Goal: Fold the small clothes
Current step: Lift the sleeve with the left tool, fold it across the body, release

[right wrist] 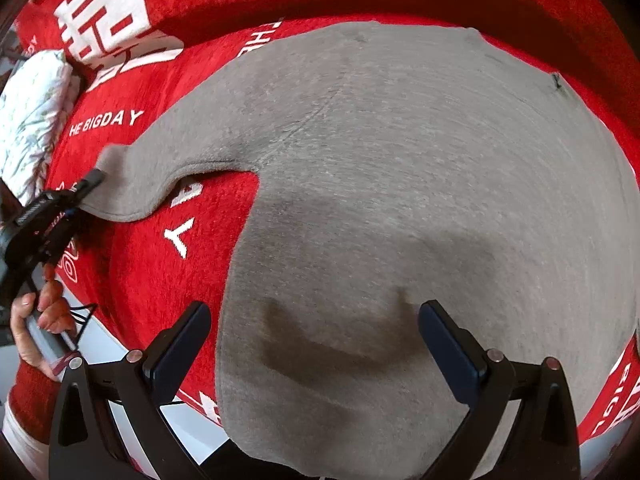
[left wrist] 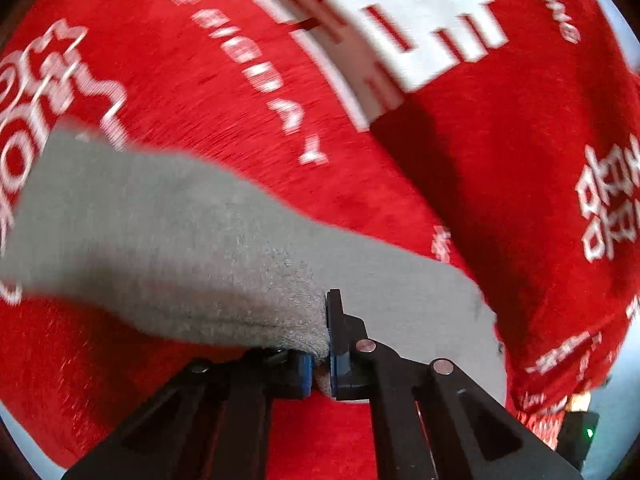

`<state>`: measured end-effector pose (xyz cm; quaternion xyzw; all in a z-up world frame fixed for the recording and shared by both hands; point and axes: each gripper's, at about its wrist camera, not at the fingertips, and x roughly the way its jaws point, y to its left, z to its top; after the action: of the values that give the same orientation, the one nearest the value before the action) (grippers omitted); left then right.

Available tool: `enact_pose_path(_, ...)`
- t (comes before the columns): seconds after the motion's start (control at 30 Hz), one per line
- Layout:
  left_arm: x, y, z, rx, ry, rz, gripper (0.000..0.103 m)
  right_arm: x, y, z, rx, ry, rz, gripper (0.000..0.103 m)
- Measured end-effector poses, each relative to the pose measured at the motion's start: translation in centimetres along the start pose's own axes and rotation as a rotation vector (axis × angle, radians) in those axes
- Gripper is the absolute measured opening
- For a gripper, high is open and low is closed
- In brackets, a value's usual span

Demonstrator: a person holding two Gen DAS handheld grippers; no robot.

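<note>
A grey knit garment [right wrist: 400, 180] lies spread flat on a red cloth [right wrist: 152, 272] printed with white lettering. One sleeve [right wrist: 160, 168] stretches out to the left. My left gripper [left wrist: 320, 344] is shut on the end of that sleeve [left wrist: 180, 240], with grey fabric pinched between its blue pads. In the right wrist view the left gripper [right wrist: 90, 178] shows at the sleeve's tip. My right gripper [right wrist: 316, 312] hangs open just above the garment's body, pointing steeply down, with nothing between its fingers.
A white crumpled fabric item [right wrist: 32, 112] lies at the left edge of the red cloth [left wrist: 240, 100]. A person's hand [right wrist: 40, 312] holds the left gripper's handle. The cloth's edge drops to a pale surface [right wrist: 100, 344] at lower left. A dark device with a green light [left wrist: 580, 428] sits at lower right.
</note>
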<state>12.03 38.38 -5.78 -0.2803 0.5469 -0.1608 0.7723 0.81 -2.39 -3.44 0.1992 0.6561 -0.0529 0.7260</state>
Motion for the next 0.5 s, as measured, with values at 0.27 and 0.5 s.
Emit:
enact_pose_path(0.27, -1.3, -10.1, 0.0, 0.255, 0.026, -0.186, 0.007, -2.8, -3.7, -1.1, 0.099, -0.085, 0.048, 0.103)
enact_pose_path(0.5, 1.4, -23.2, -4.9, 0.465, 0.125, -0.288, 0.007, -5.7, -11.7, -2.1, 0.228, -0.140, 0.062, 0.103)
